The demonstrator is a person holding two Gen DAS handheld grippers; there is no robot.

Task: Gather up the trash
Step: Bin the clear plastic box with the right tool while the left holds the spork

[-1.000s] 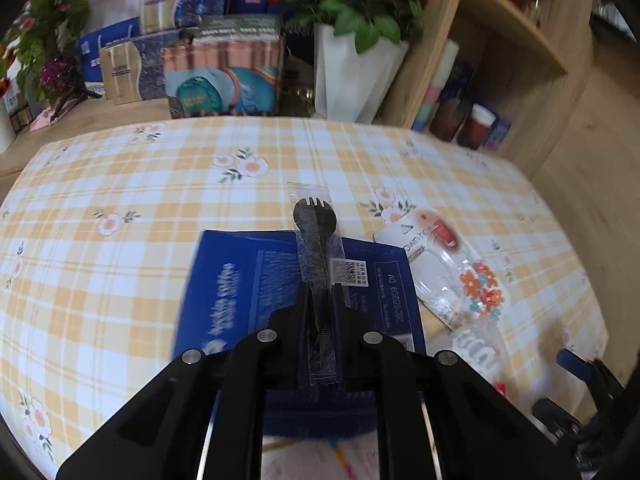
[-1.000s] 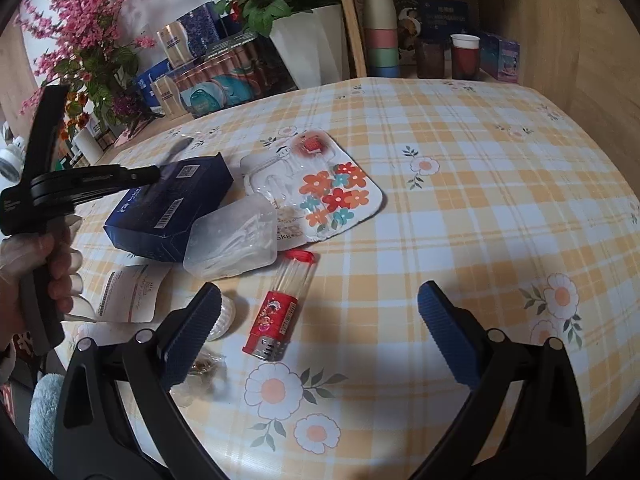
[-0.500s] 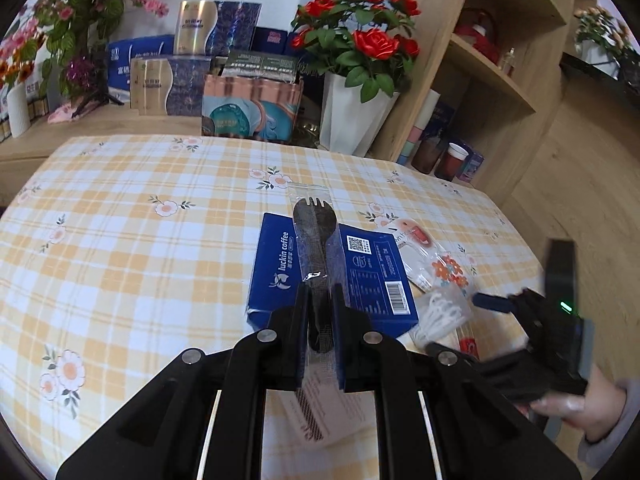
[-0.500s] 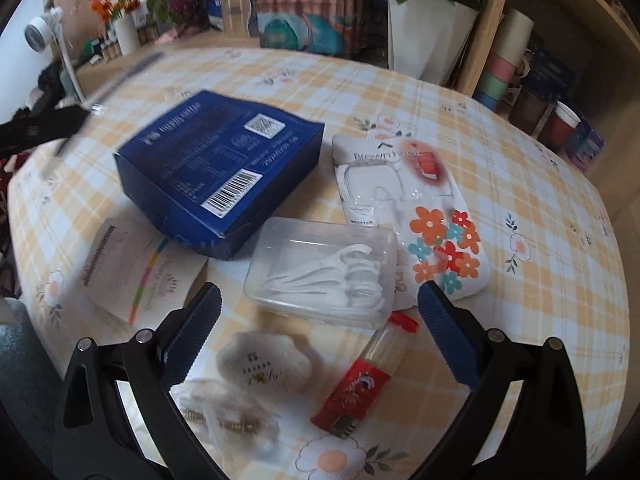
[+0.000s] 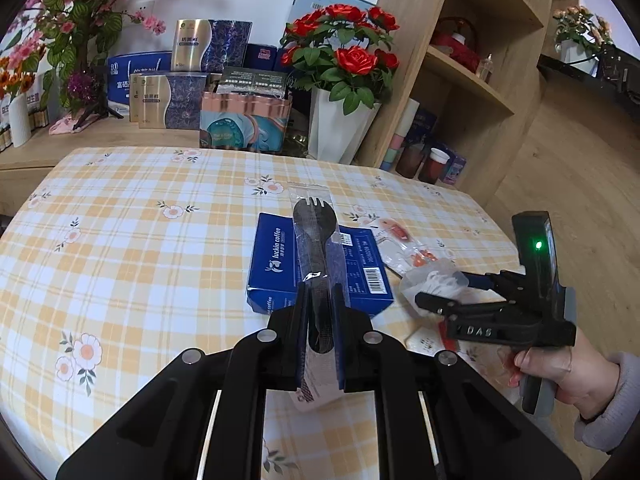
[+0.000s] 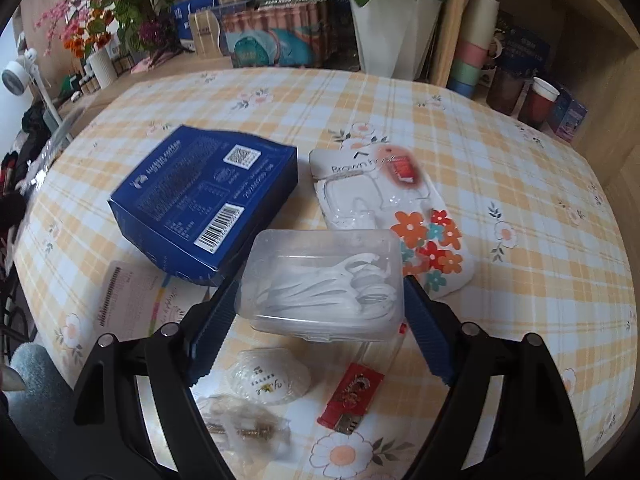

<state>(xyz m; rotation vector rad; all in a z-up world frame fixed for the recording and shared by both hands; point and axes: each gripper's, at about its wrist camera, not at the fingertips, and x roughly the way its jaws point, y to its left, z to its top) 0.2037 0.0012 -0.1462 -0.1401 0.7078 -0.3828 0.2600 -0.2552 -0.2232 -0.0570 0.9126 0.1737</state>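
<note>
My left gripper [image 5: 320,292] is shut on a black spork in a clear wrapper [image 5: 314,224], held up above the blue coffee box [image 5: 276,264]. My right gripper [image 6: 320,286] is closing its jaws on a clear plastic box of white floss picks [image 6: 320,280], and both blue pads [image 6: 216,320] lie against its short sides. The left wrist view shows that gripper [image 5: 448,292] in a person's hand [image 5: 560,364]. More trash lies on the checked tablecloth [image 6: 520,200]: the blue coffee box [image 6: 200,196], a floral blister pack [image 6: 384,200], a red tube [image 6: 352,396], a white shell-shaped packet [image 6: 268,380] and a paper card [image 6: 136,304].
A clear bag of small screws [image 6: 240,432] lies near the table's front edge. Behind the table stand a white vase of red roses [image 5: 340,120], boxes [image 5: 244,120] and a wooden shelf [image 5: 472,80] with cups [image 6: 536,100]. A white camera on a stand [image 6: 16,76] is at the left.
My left gripper has drawn back and up with the spork. My right gripper has swung over the litter to the clear floss box, and its jaws have narrowed around it.
</note>
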